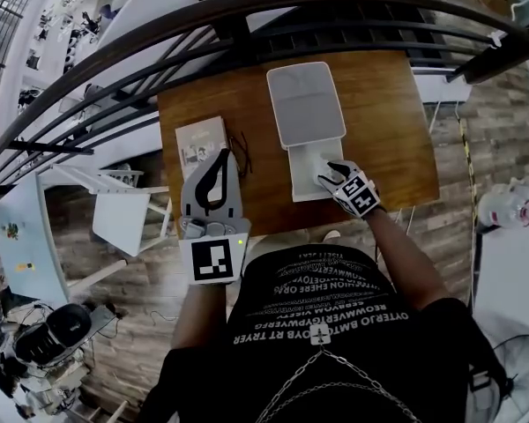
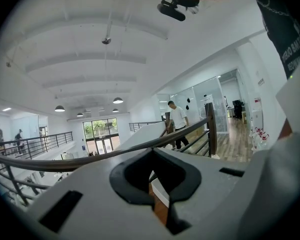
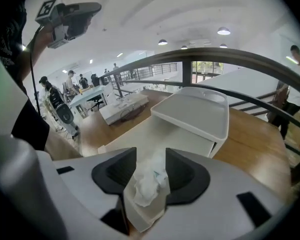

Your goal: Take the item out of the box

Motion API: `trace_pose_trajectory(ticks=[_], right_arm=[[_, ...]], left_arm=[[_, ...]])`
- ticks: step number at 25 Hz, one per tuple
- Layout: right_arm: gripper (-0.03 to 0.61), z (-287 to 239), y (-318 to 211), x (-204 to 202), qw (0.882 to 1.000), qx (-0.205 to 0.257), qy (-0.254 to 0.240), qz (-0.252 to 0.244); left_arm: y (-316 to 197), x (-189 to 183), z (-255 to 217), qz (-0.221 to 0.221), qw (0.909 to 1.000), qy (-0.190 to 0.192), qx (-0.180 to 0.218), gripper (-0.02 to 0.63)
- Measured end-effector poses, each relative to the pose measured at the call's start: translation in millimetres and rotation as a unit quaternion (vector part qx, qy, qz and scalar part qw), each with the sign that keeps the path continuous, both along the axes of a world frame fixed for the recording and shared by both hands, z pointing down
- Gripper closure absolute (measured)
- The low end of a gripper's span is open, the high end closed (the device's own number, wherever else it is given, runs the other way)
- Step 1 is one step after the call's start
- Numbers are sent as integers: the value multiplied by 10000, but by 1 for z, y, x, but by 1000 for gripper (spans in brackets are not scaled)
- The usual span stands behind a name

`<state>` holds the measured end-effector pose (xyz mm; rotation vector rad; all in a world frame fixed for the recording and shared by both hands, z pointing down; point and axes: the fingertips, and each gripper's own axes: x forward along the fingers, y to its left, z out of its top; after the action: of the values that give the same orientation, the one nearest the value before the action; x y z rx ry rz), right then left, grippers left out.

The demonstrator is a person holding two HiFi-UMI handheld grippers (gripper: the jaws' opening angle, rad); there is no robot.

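A white box lies open on the wooden table [image 1: 388, 139], its lid [image 1: 306, 104] folded back beyond the base [image 1: 307, 161]. My right gripper [image 1: 328, 176] is at the base's near end. In the right gripper view a crumpled white wrapped item [image 3: 147, 186] sits between the right gripper's [image 3: 150, 154] spread fingers, over the box's near corner; the jaws stand wide and I see no squeeze on it. The lid [image 3: 195, 109] rises just ahead. My left gripper [image 1: 222, 157] hangs raised over the table's left part, fingertips together, empty; it shows again [image 3: 92, 6] high in the right gripper view.
A flat white booklet-like package [image 1: 201, 144] with a thin dark cable [image 1: 241, 148] lies left of the box. A dark curved railing [image 1: 247, 7] runs past the table's far side. The person's torso is at the near edge. Another person walks beyond the rail [image 2: 177, 124].
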<state>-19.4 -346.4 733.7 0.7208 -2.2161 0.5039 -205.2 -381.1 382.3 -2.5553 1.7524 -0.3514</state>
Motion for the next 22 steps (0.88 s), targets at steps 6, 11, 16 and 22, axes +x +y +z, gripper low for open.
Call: trace_pose_trajectory(ticks=[6, 11, 16, 22], right_arm=[[380, 31, 7, -5, 9965, -384, 675, -322], [402, 48, 4, -5, 9875, -553, 1386, -510], [451, 63, 7, -4, 9779, -676, 1869, -646], [495, 47, 1, -4, 9831, -481, 1623, -695]], left_arm=[[-6, -4, 1, 88, 10000, -24, -9, 609], [-14, -9, 1, 141, 9999, -12, -25, 607], [-20, -5, 6, 246, 9997, 4, -33, 609], [-26, 5, -2, 382, 9993, 17, 45, 607]])
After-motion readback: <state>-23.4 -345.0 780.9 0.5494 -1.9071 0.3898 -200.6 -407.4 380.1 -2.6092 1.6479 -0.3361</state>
